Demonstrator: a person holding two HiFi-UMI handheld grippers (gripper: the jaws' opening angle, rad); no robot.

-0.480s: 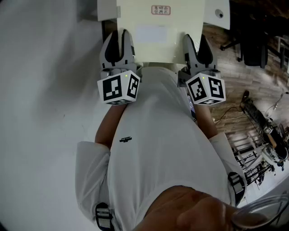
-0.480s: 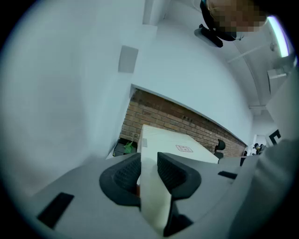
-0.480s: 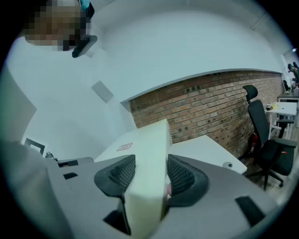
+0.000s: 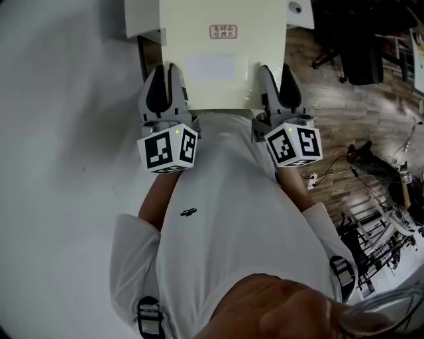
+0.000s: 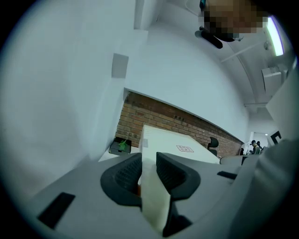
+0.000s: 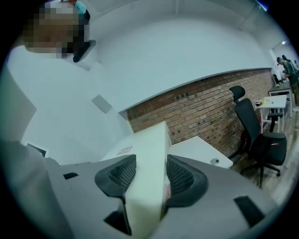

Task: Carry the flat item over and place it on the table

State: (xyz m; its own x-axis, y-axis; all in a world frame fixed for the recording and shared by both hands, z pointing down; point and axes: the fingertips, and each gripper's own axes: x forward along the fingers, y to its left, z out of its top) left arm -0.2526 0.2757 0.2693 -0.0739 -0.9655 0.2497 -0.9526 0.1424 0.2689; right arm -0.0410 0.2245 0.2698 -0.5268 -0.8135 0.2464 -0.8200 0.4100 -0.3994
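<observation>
I hold the cream flat board (image 4: pixel 222 66) about level, its long axis running straight away from me; my left gripper (image 4: pixel 167 84) and right gripper (image 4: pixel 279 83) each clamp a side edge.

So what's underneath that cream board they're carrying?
A white table pokes out on both sides of the board at its far end. Whatever lies directly below, on the table or floor, is covered by the board.

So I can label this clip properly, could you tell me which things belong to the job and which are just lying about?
Job: cream board; left gripper and right gripper, each clamped on one edge; white table ahead.
Lying about: office chair; floor cables.
</observation>
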